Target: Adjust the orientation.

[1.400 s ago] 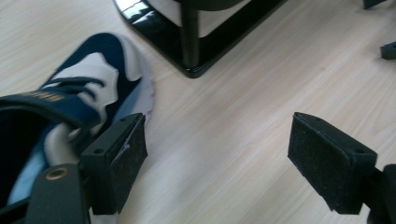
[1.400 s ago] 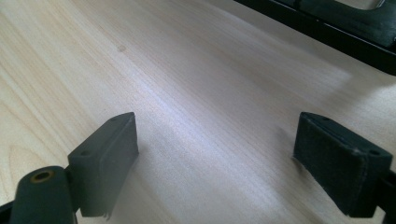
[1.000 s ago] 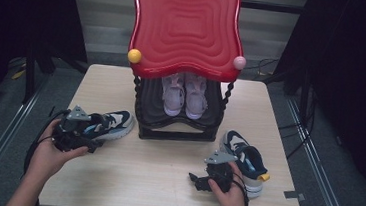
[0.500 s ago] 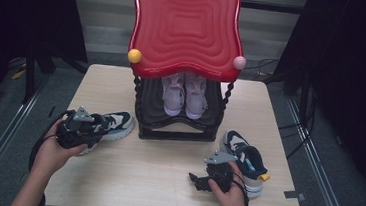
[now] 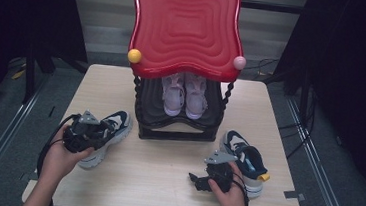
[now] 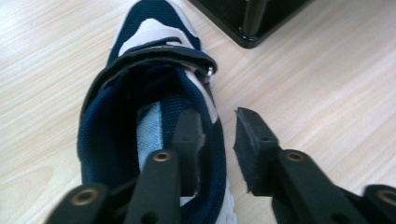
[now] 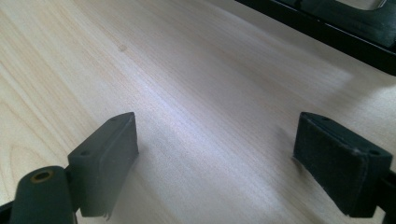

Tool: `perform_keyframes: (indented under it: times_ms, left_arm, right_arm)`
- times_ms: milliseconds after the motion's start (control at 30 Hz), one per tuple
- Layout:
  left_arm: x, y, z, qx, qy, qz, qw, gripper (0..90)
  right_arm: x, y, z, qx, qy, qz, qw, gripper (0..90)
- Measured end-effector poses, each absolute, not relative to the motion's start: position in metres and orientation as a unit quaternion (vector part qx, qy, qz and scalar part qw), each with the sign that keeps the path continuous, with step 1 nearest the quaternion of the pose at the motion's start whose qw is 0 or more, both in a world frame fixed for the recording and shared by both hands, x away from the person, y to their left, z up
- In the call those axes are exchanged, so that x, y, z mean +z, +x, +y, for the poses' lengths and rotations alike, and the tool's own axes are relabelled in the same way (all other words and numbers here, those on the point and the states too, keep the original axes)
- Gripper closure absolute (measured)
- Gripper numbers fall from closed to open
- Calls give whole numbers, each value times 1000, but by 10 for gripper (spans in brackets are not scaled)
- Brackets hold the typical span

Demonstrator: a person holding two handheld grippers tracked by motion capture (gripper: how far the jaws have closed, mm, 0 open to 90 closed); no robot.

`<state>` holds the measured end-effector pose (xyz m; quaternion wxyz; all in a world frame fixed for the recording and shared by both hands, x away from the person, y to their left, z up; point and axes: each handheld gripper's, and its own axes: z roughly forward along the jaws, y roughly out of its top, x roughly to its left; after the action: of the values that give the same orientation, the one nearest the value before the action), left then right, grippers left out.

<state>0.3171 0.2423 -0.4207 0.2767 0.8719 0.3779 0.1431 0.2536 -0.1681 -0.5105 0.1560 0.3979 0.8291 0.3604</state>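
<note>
High view: pale wooden table (image 5: pixel 164 181), and at its far middle a black shoe rack (image 5: pixel 177 120) with a red wavy top (image 5: pixel 186 28). A pair of pink shoes (image 5: pixel 185 94) sits side by side on the lower shelf, toes toward the person.

Two navy-and-white sneakers are out on the tabletop, well apart. Left sneaker (image 5: pixel 108 131) lies just left of the rack, toe toward it. Right sneaker (image 5: pixel 246 161), with a yellow tab at the heel, lies near the rack's right front corner.

Left gripper (image 5: pixel 85 134) is at the heel end of the left sneaker. In the left gripper view its jaws have just been closing, one pad inside the shoe opening and the other outside, with the padded collar wall of the sneaker (image 6: pixel 154 116) between them. Gap is narrow; it looks pinched on the collar.

Right gripper (image 5: pixel 204 177) hangs low over bare table beside the right sneaker, not touching it. In the right gripper view the jaws stand wide apart with nothing between them.

Progress, as judged: the pink pair is stowed; both navy sneakers remain off the rack. The left one is gripped but not lifted; the right one is yet to be grasped.
</note>
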Motion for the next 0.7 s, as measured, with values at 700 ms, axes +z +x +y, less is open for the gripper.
perform_keyframes:
  times_ms: [700]
  left_arm:
    - [-422,308,257,132,880,372,265,527]
  right_arm:
    - [-510,254,-168,359,395,831,157,132]
